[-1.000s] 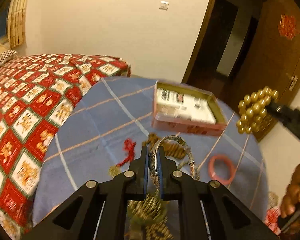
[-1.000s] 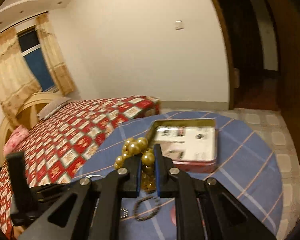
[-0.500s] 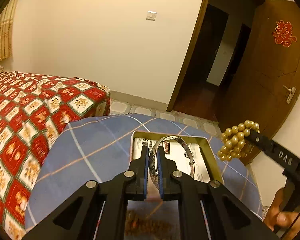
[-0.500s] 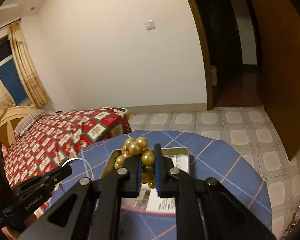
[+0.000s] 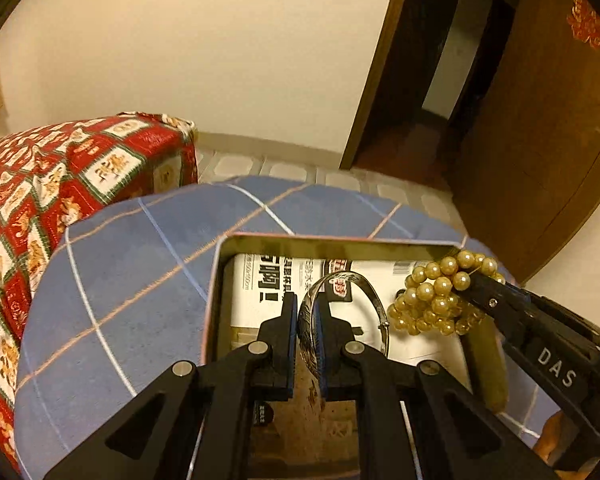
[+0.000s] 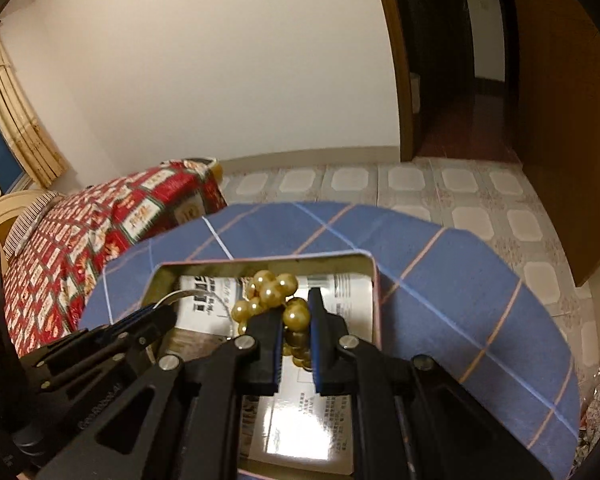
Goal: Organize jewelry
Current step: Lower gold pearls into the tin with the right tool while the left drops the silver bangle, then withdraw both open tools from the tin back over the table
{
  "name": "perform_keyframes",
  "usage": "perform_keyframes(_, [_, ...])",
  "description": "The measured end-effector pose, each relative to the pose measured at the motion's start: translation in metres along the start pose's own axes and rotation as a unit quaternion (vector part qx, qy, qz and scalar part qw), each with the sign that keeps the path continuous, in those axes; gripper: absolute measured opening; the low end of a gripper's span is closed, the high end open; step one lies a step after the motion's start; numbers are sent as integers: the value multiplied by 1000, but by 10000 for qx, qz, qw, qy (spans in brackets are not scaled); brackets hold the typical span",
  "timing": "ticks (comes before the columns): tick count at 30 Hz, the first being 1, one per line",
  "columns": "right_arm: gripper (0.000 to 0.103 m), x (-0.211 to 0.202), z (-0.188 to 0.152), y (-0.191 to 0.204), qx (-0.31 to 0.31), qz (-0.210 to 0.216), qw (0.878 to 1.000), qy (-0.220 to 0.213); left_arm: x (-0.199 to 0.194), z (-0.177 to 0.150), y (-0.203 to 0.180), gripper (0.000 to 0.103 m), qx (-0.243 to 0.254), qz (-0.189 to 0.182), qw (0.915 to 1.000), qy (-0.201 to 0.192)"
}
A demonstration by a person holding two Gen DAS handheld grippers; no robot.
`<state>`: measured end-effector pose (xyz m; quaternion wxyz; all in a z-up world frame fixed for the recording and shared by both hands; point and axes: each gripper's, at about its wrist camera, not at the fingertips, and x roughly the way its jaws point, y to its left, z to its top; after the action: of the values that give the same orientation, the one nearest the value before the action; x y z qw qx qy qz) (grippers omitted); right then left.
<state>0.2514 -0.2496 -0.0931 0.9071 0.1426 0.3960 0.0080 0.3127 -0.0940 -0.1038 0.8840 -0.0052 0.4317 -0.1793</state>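
Jaws — round gold beads (image 6: 278, 294), silver bangle (image 5: 342, 312)

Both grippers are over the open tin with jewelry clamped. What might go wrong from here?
1. The left gripper pinches only the silver bangle's thin rim; it may roll or bounce when dropped.
2. The gold bead cluster in the right gripper hangs loose and could snag the bangle.
3. Both grippers crowd the tin and may collide.

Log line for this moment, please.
left gripper: shut on silver metal bangle | right gripper: shut on gold bead bracelet | both over open rectangular tin
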Motion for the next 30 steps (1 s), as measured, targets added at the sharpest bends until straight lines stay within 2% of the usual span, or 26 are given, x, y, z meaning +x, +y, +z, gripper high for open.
perform_keyframes(4, [19,9,-3,0,-39,3,9998,215,14,-2,-2,7,36,208,9996,193])
perform_keyframes(5, [30,9,-4,1,-32,-1,9997,233,18,-3,-2,8,-1,294,9992,278])
perform_keyframes(6, [53,8,-4,-1,-12,18,9997,249,22,-3,-2,8,-34,366,9986,375])
perform_keyframes(8, [69,2,-3,-5,88,44,9998,159,24,-4,0,9,-100,464,9976,503])
perform_keyframes(11, [69,-16,-1,-8,127,73,9999,-44,16,-2,-1,9,-185,474,9971,565])
perform_keyframes(14, [69,-37,1,-6,192,150,9995,-216,-2,0,-6,11,-126,625,9971,425])
perform_keyframes(15, [69,-44,1,-5,190,171,9993,-274,-10,0,-8,15,-87,677,9970,366])
perform_keyframes(17, [69,-64,0,-1,138,186,9988,-429,-29,-3,-14,32,-38,737,9970,220])
perform_keyframes(19, [69,-81,-3,4,76,237,9981,-558,-50,-7,-17,58,-53,767,9970,-19])
perform_keyframes(21, [69,-101,-10,11,-13,276,9974,-672,-76,-14,-23,64,-26,795,9962,-366])
perform_keyframes(28, [69,-151,-48,22,-182,248,9946,-987,-138,-43,-34,66,18,725,9940,-824])
perform_keyframes(30, [69,-158,-58,23,-181,262,9943,-1017,-151,-54,-35,66,32,814,9922,-943])
